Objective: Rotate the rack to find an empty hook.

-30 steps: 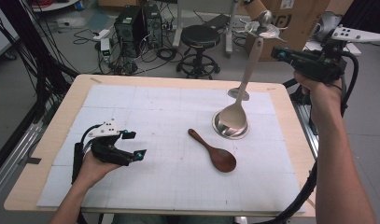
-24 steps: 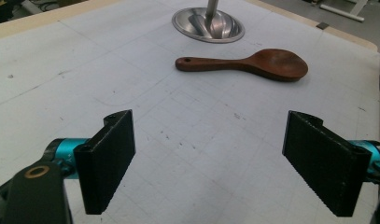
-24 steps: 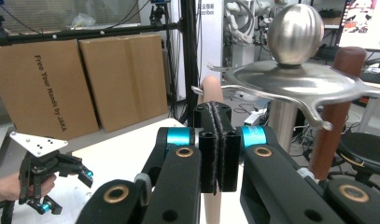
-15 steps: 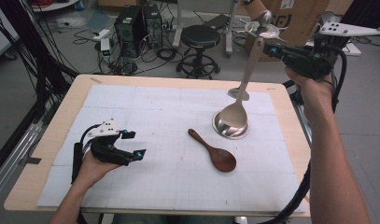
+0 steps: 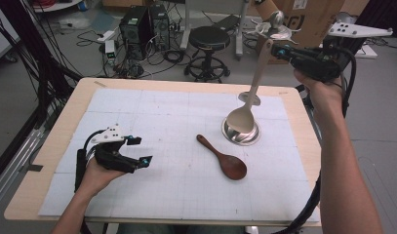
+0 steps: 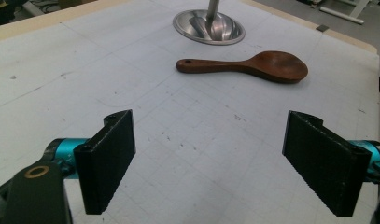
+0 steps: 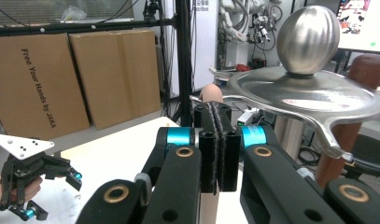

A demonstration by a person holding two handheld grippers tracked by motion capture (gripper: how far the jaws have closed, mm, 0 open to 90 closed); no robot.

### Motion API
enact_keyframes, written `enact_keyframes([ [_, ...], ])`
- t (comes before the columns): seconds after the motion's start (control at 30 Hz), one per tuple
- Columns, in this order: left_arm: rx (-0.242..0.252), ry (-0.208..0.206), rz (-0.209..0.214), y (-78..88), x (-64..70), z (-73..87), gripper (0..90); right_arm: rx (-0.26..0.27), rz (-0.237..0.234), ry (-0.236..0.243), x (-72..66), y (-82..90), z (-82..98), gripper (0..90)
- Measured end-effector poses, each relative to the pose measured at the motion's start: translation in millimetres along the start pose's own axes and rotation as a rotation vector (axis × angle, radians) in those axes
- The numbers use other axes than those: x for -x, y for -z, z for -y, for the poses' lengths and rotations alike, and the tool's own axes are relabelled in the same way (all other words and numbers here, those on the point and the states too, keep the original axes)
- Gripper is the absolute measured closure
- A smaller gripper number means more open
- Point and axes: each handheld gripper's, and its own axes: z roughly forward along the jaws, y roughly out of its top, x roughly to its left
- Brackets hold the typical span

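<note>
Right gripper (image 5: pixel 284 50) is clamping a beige spoon (image 5: pixel 249 105) over a steel bowl (image 5: pixel 241 131); left gripper (image 5: pixel 137 151) is gaping open, empty. The thinly pinched spoon may slip.

Ahead of the left gripper's (image 5: pixel 137 152) wide-apart jaws, well apart from them, lies a wooden spoon (image 6: pixel 253 66) flat on the table mat (image 5: pixel 176 122), handle pointing left in the left gripper view. Just behind the spoon sits a metal bowl (image 6: pixel 208 28). A long spoon (image 5: pixel 249 92) hangs down from the right gripper's (image 7: pixel 219 142) closed jaws, its lower end in the bowl.
</note>
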Motion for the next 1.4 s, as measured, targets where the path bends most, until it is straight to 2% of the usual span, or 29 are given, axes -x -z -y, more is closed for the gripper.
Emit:
enact_keyframes([
  [0.3, -0.001, -0.001, 0.002, 0.6, -0.3, -0.1, 17.8, -0.003, 0.012, 0.022, -4.5, -7.6, -0.7, 89.8],
  [0.77, -0.005, -0.009, 0.004, 0.9, -0.1, -0.1, 17.9, -0.008, 0.022, 0.028, -8.0, -16.5, -2.4, 89.7],
  [1.13, -0.004, -0.013, 0.004, 0.7, 0.3, -0.1, 17.9, 0.003, 0.0, 0.023, -3.9, -2.5, 3.7, 89.8],
  [1.4, -0.006, -0.012, 0.003, 0.0, 0.6, -0.1, 17.9, 0.013, 0.017, 0.005, 5.1, 15.1, 17.4, 89.7],
])
